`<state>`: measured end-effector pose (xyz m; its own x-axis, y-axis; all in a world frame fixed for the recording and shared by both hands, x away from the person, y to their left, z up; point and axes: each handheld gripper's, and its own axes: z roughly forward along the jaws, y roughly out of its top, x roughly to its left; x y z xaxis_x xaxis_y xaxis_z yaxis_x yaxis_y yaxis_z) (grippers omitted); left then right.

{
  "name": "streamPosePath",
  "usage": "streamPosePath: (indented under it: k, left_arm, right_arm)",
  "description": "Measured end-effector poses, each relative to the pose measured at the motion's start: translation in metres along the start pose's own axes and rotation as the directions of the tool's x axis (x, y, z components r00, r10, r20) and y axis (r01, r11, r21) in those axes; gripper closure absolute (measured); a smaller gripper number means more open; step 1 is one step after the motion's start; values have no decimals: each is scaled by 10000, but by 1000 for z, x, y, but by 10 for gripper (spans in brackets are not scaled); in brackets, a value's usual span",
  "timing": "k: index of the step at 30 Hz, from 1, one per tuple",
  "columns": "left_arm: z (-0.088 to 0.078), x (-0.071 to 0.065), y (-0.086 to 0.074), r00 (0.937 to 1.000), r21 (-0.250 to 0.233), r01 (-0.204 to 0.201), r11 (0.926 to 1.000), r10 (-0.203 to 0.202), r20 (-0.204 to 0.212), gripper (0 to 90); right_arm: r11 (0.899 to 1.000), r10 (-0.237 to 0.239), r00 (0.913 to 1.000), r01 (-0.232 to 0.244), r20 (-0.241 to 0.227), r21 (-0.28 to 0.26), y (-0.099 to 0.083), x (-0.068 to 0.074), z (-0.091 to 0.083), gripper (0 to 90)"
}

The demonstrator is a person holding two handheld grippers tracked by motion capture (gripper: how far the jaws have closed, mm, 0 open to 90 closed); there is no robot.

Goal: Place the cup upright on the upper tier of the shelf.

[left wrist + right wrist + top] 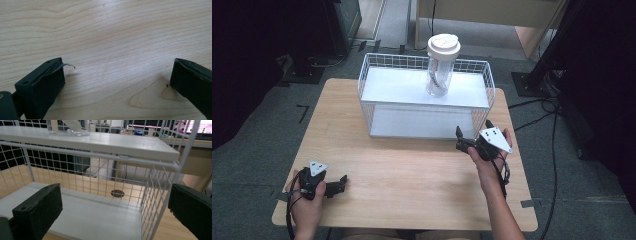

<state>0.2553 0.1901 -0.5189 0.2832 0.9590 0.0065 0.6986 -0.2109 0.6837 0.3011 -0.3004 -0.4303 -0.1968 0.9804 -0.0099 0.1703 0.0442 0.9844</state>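
Atop wire rack [478,100]: lidded cup [441,66], unobstructed.

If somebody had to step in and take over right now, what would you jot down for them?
Left tool: open, holding nothing, low over the table near its front left corner.
Right tool: open, holding nothing, at the front right corner of the wire rack, facing into its lower shelf.
Clear cup with a white lid: upright on the rack's top shelf, untouched.
Done: nothing visible yet.
Left: probably reaching up for the cup, since the right tool is nearest.
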Motion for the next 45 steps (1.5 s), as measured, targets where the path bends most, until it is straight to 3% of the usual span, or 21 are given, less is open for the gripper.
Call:
streamPosePath:
  k: [27, 45]
  left_arm:
    - [0, 0, 0, 10000, 15, -18, 10000, 18, -15, 0]
    - [0, 0, 0, 10000, 15, -12, 10000, 12, -13, 0]
  right_arm:
    - [9908, 464, 9956, -563, 818, 1229, -69, -37, -45, 0]
    - [9782, 475, 9902, -727, 1313, 1943, -98, -57, -69, 0]
